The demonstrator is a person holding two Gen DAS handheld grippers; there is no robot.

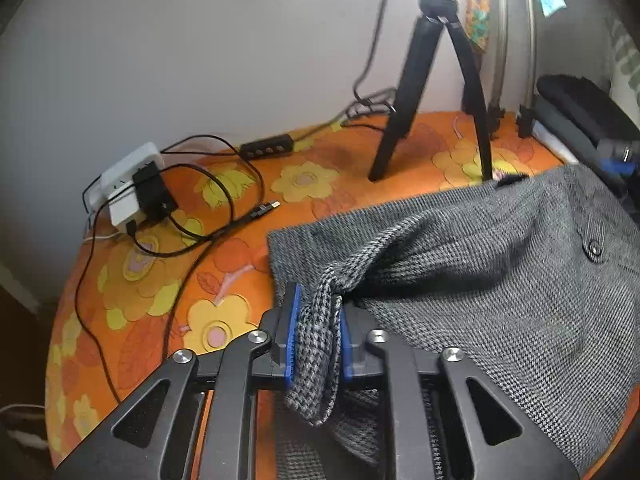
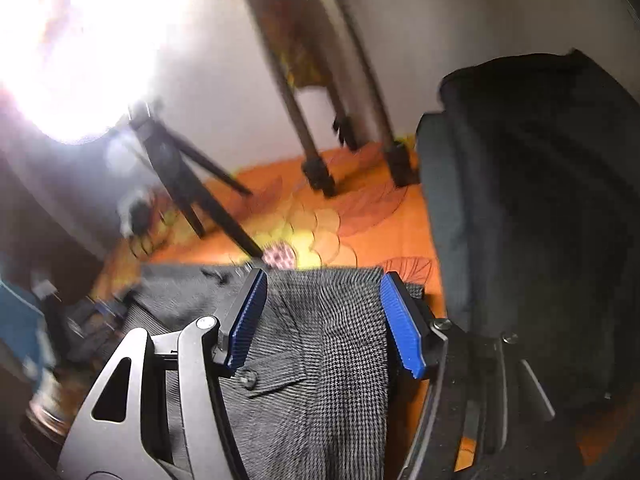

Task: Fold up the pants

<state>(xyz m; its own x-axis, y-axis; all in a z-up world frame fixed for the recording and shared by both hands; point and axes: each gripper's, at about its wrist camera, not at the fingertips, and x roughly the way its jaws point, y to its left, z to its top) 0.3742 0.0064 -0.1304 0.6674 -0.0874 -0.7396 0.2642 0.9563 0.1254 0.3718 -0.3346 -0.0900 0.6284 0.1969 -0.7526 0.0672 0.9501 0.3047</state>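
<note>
Your left hand-held gripper is clenched on a bunched fold of the grey houndstooth pants, which hangs down between its blue pads. The rest of the pants lies spread on the orange flowered tabletop, to the right of the black tripod and the white power strip with its cables. Your right hand-held gripper is spread wide, its fingers on either side of the pants, above the cloth. A dark bag sits just to its right.
</note>
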